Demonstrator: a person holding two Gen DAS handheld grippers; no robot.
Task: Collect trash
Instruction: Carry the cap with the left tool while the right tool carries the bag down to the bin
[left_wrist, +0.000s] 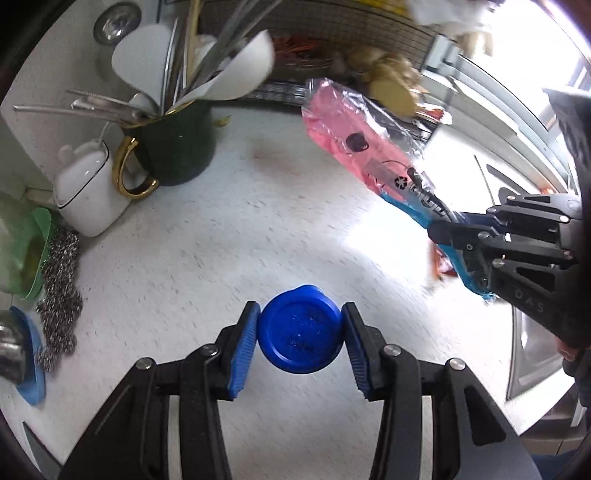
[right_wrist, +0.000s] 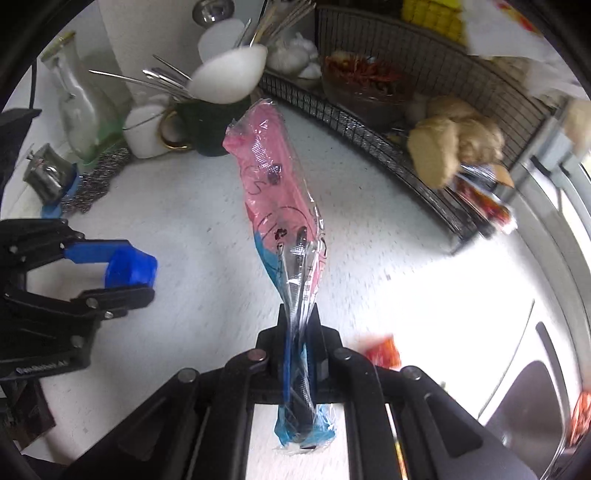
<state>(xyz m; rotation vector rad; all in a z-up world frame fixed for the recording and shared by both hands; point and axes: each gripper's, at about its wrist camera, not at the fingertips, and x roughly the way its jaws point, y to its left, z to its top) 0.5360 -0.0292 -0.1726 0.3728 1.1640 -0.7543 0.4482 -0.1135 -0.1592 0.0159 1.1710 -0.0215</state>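
Left gripper: jaws clamped on the blue cap, lower centre of the left view, held above the surface. Right gripper: jaws pinched tight on the pink wrapper, which sticks up mid-frame in the right view. Risks: the film is thin and slick and could slide out; its free end could snag the utensil mug at upper left. An orange scrap at lower right remains uncollected.

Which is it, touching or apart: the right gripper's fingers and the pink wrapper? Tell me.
Touching. The right wrist view shows the right gripper shut on the pink wrapper, its fingers pinching the wrapper's lower blue end.
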